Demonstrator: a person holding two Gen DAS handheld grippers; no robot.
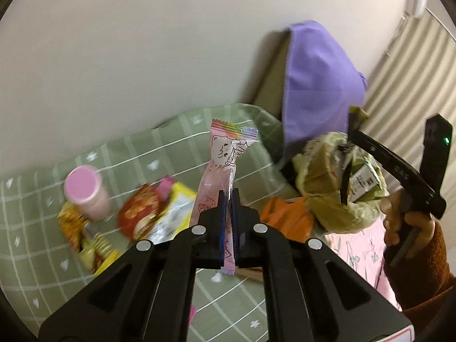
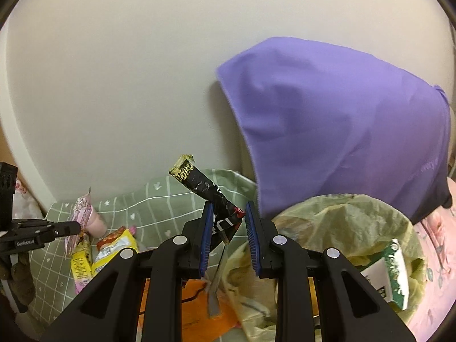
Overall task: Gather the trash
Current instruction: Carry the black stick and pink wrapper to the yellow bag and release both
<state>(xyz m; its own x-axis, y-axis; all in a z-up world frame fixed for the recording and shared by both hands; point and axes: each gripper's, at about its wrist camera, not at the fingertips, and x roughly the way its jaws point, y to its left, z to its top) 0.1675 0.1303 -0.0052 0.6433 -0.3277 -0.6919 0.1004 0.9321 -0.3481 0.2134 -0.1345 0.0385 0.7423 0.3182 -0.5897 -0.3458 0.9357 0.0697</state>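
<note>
You have a wrapper in each hand, so the step now is carrying both to the yellow-green trash bag point(image 2: 336, 245) and letting go over its mouth. Bring the right gripper point(image 2: 228, 228) across first: in its own view the bag's opening lies at about 4 o'clock from the fingertips, just beside them. Hold the black wrapper point(image 2: 205, 191) well over the rim before you release, since it stands up tilted toward 11 o'clock and could tip back onto the green checked cloth point(image 2: 159, 196).

The right gripper is partly closed, with the wrapper's lower end between the blue pads; it lies against the left pad, and I cannot tell whether the right pad touches it.

The left gripper point(image 1: 228, 199) is fully closed on the pink candy wrapper point(image 1: 219, 171), pinching it near the lower third, the long end pointing to 12 o'clock. From that view the bag point(image 1: 322, 185) sits at 3 o'clock, so swing that way and keep the wrapper clear of the other gripper.

Left on the cloth at 9 o'clock are a pink-capped bottle point(image 1: 85, 193) and red-and-yellow snack packets point(image 1: 148, 216).
</note>
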